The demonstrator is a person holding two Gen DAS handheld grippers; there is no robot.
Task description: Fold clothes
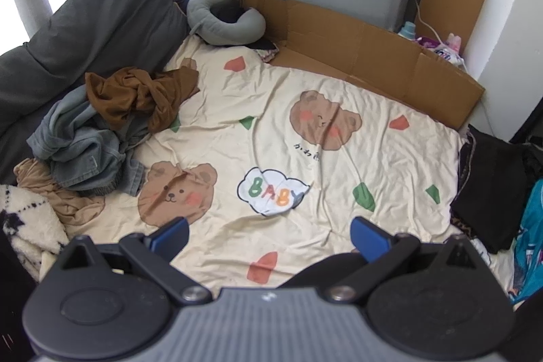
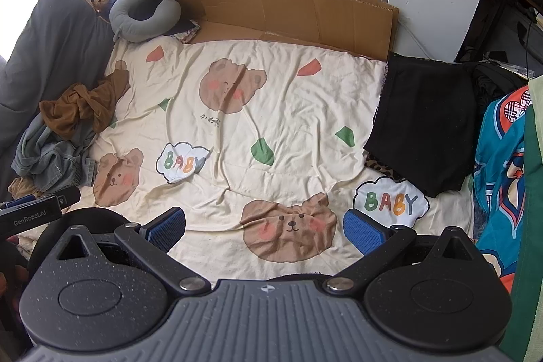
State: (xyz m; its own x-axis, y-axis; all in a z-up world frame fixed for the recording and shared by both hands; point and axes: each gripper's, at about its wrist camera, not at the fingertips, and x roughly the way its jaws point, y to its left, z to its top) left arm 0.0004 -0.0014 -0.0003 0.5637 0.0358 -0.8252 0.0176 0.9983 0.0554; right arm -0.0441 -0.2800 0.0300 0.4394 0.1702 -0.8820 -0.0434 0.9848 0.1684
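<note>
Bed (image 1: 339,131) covered by cream bear-print sheet (image 2: 271,111), wrinkled, middle bare. Dark grey pillow (image 1: 95,33) along left edge. Flattened cardboard (image 1: 356,50) along far edge. Folded black garment (image 2: 424,124) at right edge of bed, lying flat over a leopard-print piece. Unfolded clothes heaped at left: grey-blue jeans (image 1: 81,148), brown garment (image 1: 135,97) crumpled on top and to the far side, tan piece (image 1: 61,195) nearer. Grey neck pillow (image 1: 224,19) at far left corner. Left claw (image 1: 268,234) near, fingers apart, holding nothing. Right claw (image 2: 264,228) likewise apart, holding nothing, above the near sheet.
</note>
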